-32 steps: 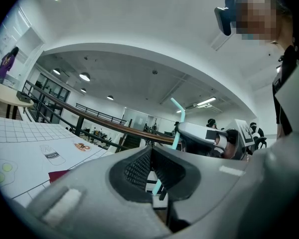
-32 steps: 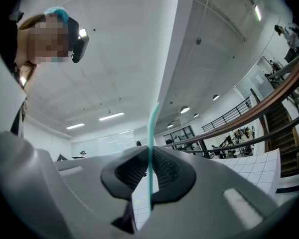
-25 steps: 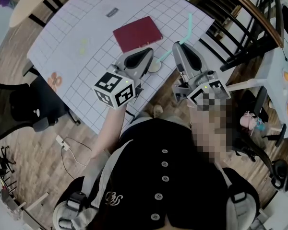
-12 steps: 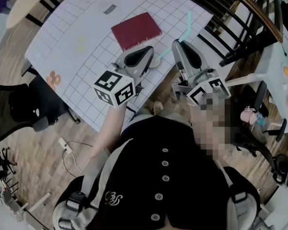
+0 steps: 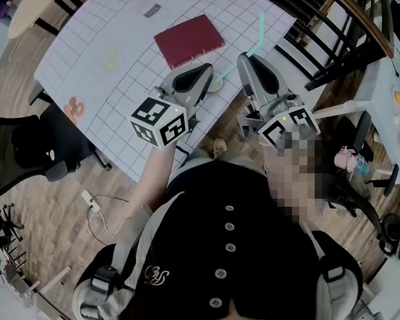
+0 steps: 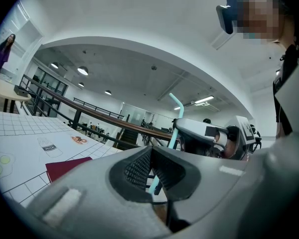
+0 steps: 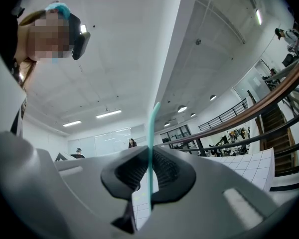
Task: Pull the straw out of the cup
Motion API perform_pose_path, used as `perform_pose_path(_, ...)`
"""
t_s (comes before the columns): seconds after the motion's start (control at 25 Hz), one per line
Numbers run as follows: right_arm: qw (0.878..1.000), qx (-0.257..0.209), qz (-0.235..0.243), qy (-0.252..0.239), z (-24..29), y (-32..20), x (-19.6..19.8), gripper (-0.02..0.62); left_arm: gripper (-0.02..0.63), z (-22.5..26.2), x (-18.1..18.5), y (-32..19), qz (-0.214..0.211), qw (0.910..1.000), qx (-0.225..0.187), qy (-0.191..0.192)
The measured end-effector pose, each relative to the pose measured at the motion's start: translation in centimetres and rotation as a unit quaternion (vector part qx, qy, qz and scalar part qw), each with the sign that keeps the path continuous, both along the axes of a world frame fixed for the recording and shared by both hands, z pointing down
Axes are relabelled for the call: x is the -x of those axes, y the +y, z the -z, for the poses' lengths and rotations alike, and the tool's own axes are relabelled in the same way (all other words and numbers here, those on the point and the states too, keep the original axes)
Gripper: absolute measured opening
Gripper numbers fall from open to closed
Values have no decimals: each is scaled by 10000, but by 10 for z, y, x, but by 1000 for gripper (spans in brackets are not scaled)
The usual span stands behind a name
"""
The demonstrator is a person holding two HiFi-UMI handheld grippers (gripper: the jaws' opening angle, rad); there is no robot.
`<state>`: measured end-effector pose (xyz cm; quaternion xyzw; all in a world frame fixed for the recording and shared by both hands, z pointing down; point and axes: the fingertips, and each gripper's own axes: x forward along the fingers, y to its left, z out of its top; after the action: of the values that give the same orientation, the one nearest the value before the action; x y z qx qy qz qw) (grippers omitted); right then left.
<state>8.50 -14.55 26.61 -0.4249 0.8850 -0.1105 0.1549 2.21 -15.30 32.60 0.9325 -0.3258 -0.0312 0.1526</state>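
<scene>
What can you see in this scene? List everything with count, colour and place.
Gridded table cover: one, white, centre of view.
Small round cup: one, pale, near the cover's front edge.
Bendy plastic straw: one, teal, rising from the cup.
Flat rectangular book: one, dark red, on the cover beyond the cup.
Swivel office chair: one, black, on the floor, left.
Left gripper: one, grey, tip beside the cup.
Right gripper: one, grey, fingers shut on the straw.

From overhead we look steeply down on the counter (image 5: 107, 52); two close cameras face along the jaws, sharing the straw (image 6: 177, 118).
</scene>
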Motion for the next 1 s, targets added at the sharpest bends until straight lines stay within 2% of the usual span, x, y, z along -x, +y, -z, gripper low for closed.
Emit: perform_pose_path(1.0, 9998, 141, 107, 32, -9, -10, -4, 23, -2, -6, 0, -8, 133, 9998, 115, 18)
